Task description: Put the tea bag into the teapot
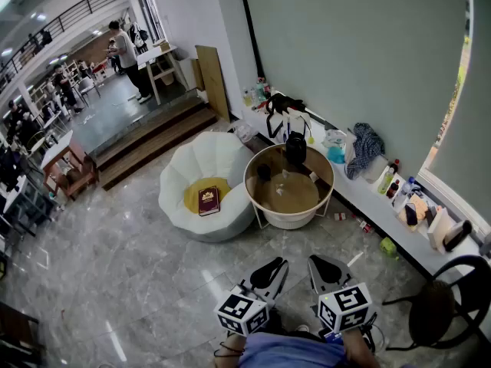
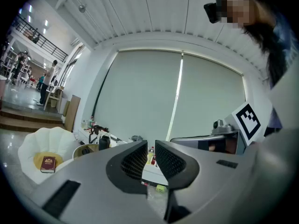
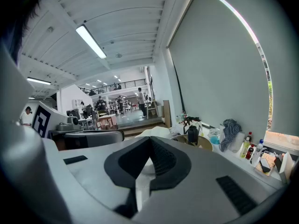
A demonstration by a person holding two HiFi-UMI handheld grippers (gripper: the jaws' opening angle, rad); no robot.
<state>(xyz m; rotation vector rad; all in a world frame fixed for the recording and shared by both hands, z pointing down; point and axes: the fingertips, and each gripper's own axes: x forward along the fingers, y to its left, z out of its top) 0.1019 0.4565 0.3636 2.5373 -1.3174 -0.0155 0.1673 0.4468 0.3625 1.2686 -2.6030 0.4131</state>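
Left gripper [image 1: 270, 270] is hovering empty, jaws slightly parted — right gripper [image 1: 325, 270] is pinching shut on nothing — teapot [image 1: 295, 148] is sitting well ahead.

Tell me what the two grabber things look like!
Both the left gripper and the right gripper are smooth grey shells ending in black, ribbed, wedge-shaped pads. Each carries a white cube printed with black square markers. The person holding them wears a light blue top.
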